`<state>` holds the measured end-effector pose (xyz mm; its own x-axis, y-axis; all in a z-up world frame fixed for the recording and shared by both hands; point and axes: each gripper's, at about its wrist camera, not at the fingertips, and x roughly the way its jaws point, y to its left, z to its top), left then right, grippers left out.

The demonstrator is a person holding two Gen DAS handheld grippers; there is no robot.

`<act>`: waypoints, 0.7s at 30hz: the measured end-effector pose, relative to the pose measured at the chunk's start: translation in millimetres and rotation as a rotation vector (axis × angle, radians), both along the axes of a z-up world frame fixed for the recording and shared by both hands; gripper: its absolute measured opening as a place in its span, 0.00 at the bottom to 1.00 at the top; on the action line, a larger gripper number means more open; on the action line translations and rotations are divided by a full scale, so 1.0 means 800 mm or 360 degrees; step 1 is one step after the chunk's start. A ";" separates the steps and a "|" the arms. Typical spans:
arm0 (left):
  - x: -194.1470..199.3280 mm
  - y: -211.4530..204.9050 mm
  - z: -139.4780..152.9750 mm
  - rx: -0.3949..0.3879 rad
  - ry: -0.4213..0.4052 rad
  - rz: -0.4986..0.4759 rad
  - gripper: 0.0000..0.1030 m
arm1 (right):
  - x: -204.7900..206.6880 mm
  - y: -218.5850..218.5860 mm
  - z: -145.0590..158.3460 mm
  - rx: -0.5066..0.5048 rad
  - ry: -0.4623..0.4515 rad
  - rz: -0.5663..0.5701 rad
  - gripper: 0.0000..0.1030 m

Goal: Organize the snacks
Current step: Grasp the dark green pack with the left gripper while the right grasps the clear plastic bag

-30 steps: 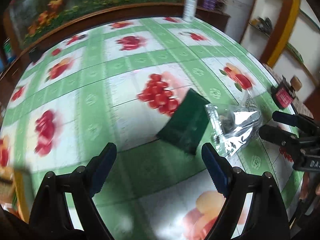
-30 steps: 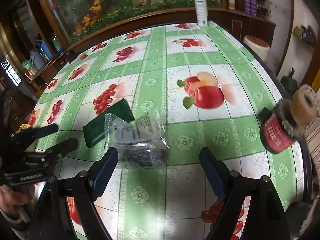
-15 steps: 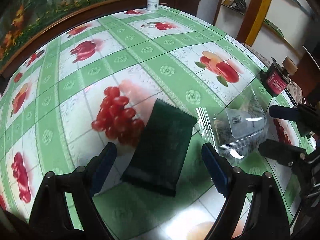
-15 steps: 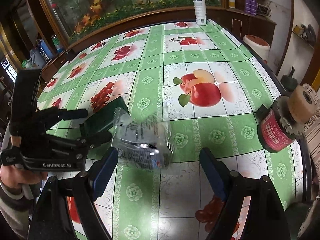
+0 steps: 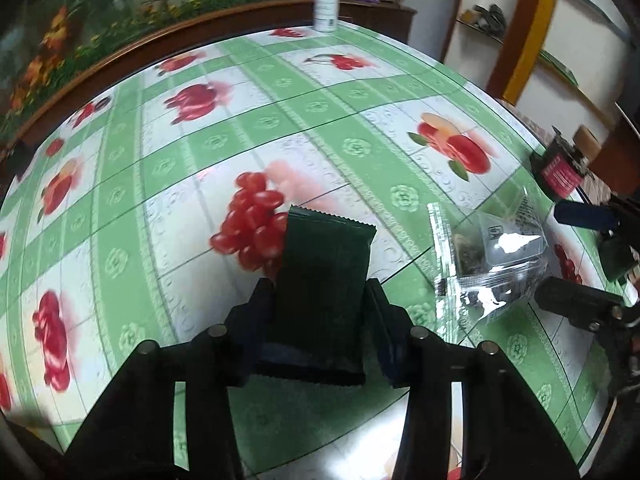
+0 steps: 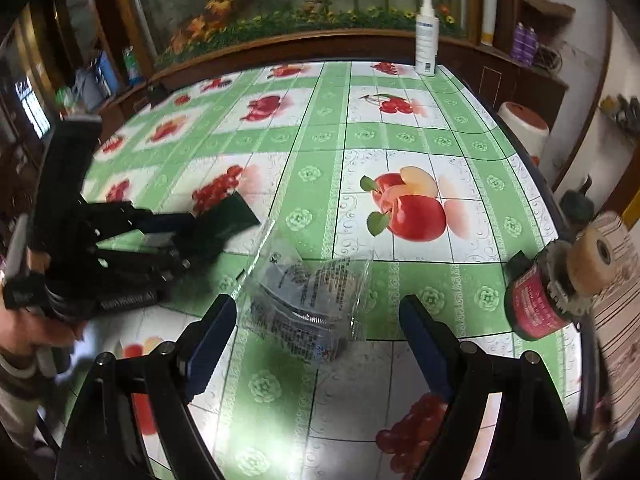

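Note:
A dark green snack packet (image 5: 324, 280) lies on the green fruit-print tablecloth (image 5: 280, 128). My left gripper (image 5: 320, 292) is closing on it, and both pads press the packet's long sides. The right wrist view shows the same green packet (image 6: 236, 212) sticking out beyond the left gripper (image 6: 192, 232), which a hand holds. A clear plastic snack bag (image 6: 308, 300) with dark print lies just right of it, in front of my right gripper (image 6: 316, 312), which is open with the bag just ahead of its blue pads. The clear bag (image 5: 492, 264) and right gripper (image 5: 576, 256) also appear in the left wrist view.
A red-labelled tape dispenser with a tan roll (image 6: 540, 300) sits at the table's right edge. A white spray bottle (image 6: 426, 40) stands at the far edge by a wooden ledge. The table's rim (image 6: 552, 200) curves down the right side.
My left gripper moved forward over the green packet and its jaws went from wide open to closed on the packet's sides. The right gripper stayed open behind the clear bag.

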<state>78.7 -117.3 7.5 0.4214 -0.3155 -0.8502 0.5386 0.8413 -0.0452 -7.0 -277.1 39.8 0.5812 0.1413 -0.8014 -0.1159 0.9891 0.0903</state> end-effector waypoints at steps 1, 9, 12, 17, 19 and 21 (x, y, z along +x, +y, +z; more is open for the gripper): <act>-0.001 0.003 0.000 -0.0010 0.0007 0.0022 0.46 | 0.001 0.000 -0.002 -0.0023 0.0013 -0.0024 0.81; -0.025 0.019 0.003 -0.0099 0.0073 0.0097 0.46 | 0.025 0.009 -0.026 0.0098 0.0089 -0.0069 0.88; -0.031 0.025 0.006 -0.0104 0.0069 0.0118 0.46 | 0.036 0.020 -0.042 0.0076 0.0115 0.0002 0.88; -0.039 0.039 0.009 -0.0139 0.0083 0.0161 0.46 | 0.026 -0.015 -0.038 0.0502 0.0076 -0.0027 0.50; -0.042 0.040 0.007 -0.0139 0.0096 0.0159 0.47 | 0.022 -0.016 -0.040 0.0497 0.0071 -0.0017 0.49; -0.044 0.041 0.005 -0.0137 0.0104 0.0163 0.47 | 0.020 -0.009 -0.039 0.0450 0.0070 0.0001 0.49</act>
